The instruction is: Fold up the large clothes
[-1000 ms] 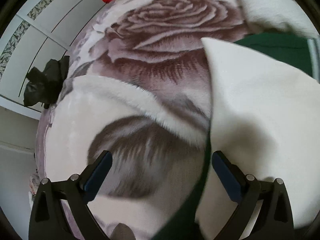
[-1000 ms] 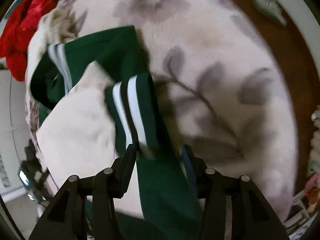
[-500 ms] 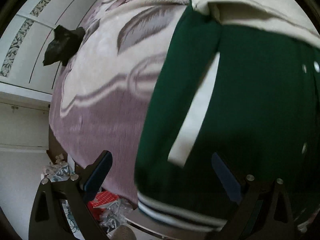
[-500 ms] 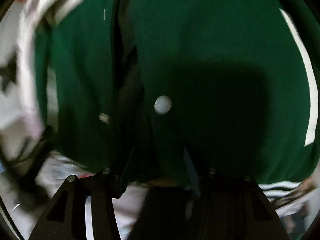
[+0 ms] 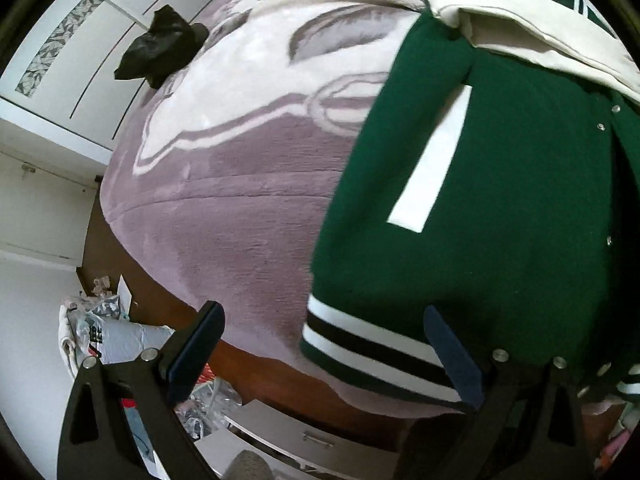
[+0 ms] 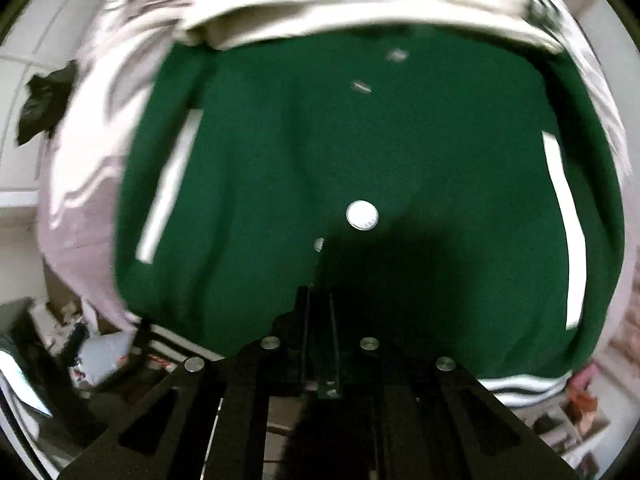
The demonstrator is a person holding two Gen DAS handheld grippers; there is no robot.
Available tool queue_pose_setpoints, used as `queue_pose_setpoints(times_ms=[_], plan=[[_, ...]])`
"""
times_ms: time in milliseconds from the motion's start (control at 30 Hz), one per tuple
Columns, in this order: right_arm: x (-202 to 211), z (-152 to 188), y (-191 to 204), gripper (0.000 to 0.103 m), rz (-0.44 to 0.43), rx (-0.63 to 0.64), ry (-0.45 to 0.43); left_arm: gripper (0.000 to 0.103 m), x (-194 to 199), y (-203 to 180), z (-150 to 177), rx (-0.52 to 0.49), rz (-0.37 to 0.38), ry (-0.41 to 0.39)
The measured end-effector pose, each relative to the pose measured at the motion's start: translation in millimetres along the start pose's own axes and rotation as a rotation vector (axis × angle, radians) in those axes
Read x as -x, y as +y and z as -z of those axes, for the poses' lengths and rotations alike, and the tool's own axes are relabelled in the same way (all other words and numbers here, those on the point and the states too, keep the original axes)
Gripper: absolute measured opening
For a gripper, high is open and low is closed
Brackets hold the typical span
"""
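Note:
A dark green varsity jacket (image 5: 500, 200) with cream sleeves (image 5: 520, 28) and a striped hem lies front up on a mauve rose-patterned blanket (image 5: 240, 220). My left gripper (image 5: 322, 316) hangs open above the jacket's lower left corner, with its right finger (image 5: 448, 344) over the striped hem. In the right wrist view the jacket (image 6: 280, 160) fills the frame, with a white snap button (image 6: 362, 216) at its middle. My right gripper (image 6: 319, 296) is closing, its fingers drawn together on the green cloth at the bottom of the front opening. Shadow hides the pinch itself.
A black crumpled item (image 5: 160, 48) lies at the blanket's far left edge beside white wardrobe doors (image 5: 80, 40). Below the bed's near edge are a drawer front (image 5: 312, 436) and bags and clutter (image 5: 108, 332) on the floor.
Both grippers have swept from the sleeves and upper blanket down to the jacket's hem at the bed's near edge. The right gripper's fingers, apart before, have come together.

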State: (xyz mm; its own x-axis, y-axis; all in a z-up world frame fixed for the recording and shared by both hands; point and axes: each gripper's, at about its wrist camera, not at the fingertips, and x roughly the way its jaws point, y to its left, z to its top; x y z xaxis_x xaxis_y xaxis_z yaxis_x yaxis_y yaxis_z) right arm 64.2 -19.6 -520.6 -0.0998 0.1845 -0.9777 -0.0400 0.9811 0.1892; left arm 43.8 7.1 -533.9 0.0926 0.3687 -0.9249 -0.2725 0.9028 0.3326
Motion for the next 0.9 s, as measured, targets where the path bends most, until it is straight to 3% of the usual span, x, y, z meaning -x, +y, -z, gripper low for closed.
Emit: queue_pose_setpoints(times_ms=[67, 167, 200, 300, 400, 500, 633, 733, 800, 833, 900], plan=[[-17, -5, 4, 0.013, -0.032, 0.018, 0.094, 0.103, -2, 4, -1, 0.004, -0.002, 0.007], [-15, -18, -21, 0.016, -0.243, -0.042, 0.232, 0.103, 3, 10, -5, 0.019, 0.002, 0.001], [0, -20, -39, 0.019, -0.352, -0.093, 0.236, 0.103, 6, 11, -5, 0.024, 0.006, -0.004], [58, -26, -108, 0.040, -0.441, -0.257, 0.105, 0.103, 23, 10, -8, 0.046, 0.027, -0.025], [101, -31, -191, 0.042, -0.315, -0.394, 0.003, 0.103, 39, -5, -13, 0.057, 0.056, -0.033], [117, -53, -252, 0.049, -0.205, -0.427, -0.043, 0.103, 56, -34, -21, 0.063, 0.076, -0.042], [99, -102, -295, 0.054, -0.208, -0.323, -0.054, 0.103, 75, -87, -35, 0.065, 0.069, -0.070], [52, -130, -299, 0.055, -0.179, -0.181, -0.040, 0.103, 77, -140, -47, 0.044, 0.015, -0.082], [32, -136, -314, 0.053, -0.021, -0.099, -0.034, 0.103, 67, -175, -53, 0.000, -0.067, -0.086], [27, -133, -333, 0.049, 0.008, -0.129, -0.034, 0.103, 56, -193, -55, -0.037, -0.122, -0.073], [26, -121, -381, 0.050, -0.063, -0.239, -0.047, 0.103, 29, -220, -56, -0.103, -0.208, -0.034]])
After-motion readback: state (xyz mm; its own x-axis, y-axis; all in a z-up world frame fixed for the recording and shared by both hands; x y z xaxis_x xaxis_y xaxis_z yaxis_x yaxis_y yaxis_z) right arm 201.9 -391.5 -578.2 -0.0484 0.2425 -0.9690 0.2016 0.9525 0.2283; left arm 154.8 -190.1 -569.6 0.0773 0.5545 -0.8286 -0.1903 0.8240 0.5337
